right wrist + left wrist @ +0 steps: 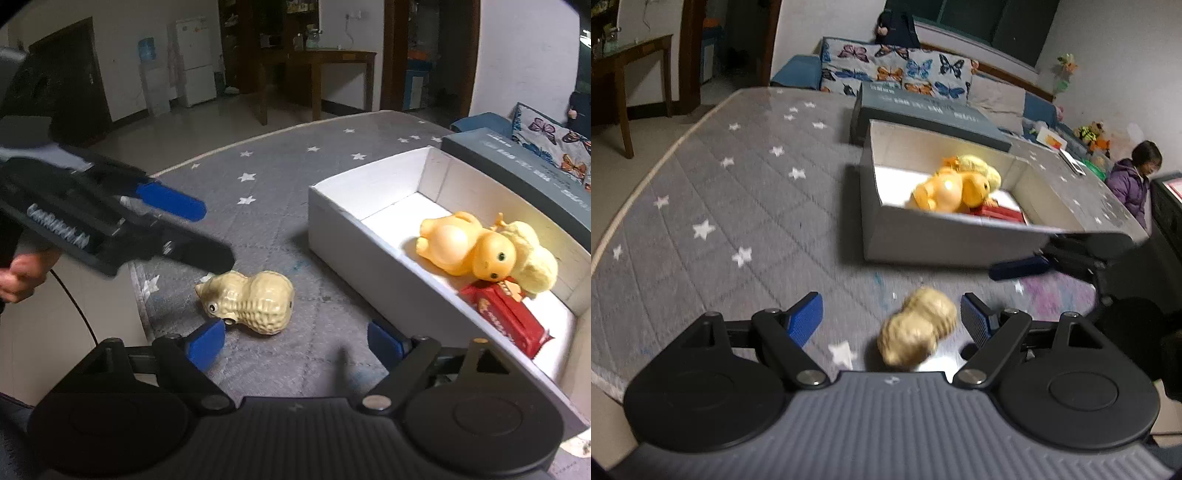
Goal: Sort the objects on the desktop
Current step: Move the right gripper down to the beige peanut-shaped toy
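Observation:
A beige peanut-shaped toy (918, 326) lies on the grey star-patterned mat, between the fingers of my open left gripper (892, 319) and near its palm. In the right wrist view the peanut toy (251, 301) lies just ahead of my open right gripper (295, 338), and the left gripper (177, 221) hovers above the toy. The open white box (354, 243) holds an orange duck toy (465, 249), a pale yellow plush (535, 258) and a red packet (506, 317). The box (923, 236) and duck (953, 188) also show in the left wrist view.
A dark grey box lid (923, 110) lies behind the white box. The mat's edge (140, 295) runs close to the left of the peanut toy. A butterfly-print sofa (894, 70), a seated person (1134, 181) and a wooden table (321, 74) stand beyond.

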Motion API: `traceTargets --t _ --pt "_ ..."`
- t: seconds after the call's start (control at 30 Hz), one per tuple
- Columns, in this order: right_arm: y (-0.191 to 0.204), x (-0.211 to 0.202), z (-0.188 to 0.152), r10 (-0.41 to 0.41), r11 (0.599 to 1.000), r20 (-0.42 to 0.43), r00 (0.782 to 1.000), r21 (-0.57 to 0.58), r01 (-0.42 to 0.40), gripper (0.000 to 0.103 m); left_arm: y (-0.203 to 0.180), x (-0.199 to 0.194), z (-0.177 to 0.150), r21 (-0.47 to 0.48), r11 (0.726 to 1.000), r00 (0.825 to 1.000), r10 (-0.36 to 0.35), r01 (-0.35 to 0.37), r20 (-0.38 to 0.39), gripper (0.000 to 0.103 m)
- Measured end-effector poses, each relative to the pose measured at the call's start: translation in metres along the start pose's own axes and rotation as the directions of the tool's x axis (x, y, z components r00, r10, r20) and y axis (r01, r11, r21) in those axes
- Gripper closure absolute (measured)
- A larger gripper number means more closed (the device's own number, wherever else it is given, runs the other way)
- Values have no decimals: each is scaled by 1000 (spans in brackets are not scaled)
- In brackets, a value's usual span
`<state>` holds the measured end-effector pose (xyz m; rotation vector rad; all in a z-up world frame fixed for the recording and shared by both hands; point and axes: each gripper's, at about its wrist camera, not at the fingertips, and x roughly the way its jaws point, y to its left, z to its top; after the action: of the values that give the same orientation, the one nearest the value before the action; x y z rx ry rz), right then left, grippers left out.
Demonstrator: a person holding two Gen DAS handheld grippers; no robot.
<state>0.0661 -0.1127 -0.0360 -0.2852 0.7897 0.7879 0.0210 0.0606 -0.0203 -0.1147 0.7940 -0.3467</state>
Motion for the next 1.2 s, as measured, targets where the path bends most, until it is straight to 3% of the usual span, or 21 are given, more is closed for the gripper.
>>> traceTargets --t 0.4,0.53,0.73,0.9,1.2 --pt "7 17 1 28 999 -41 999 -36 -30 31 6 12 -17 -41 999 998 -10 7 -69 24" --pt "6 20 1 30 999 -52 998 -42 -32 33 5 13 -17 -29 1000 997 -9 7 -73 30" --pt "6 18 4 29 996 -52 998 -86 -34 33 9 19 -16 -32 999 995 -28 25 -91 47" --pt "6 22 10 37 991 -46 998 -126 -43 33 12 24 -9 16 1000 996 -4 6 -88 53" --pt "21 23 14 94 978 -59 994 -182 -103 33 32 29 3 39 998 995 58 -55 -81 54"
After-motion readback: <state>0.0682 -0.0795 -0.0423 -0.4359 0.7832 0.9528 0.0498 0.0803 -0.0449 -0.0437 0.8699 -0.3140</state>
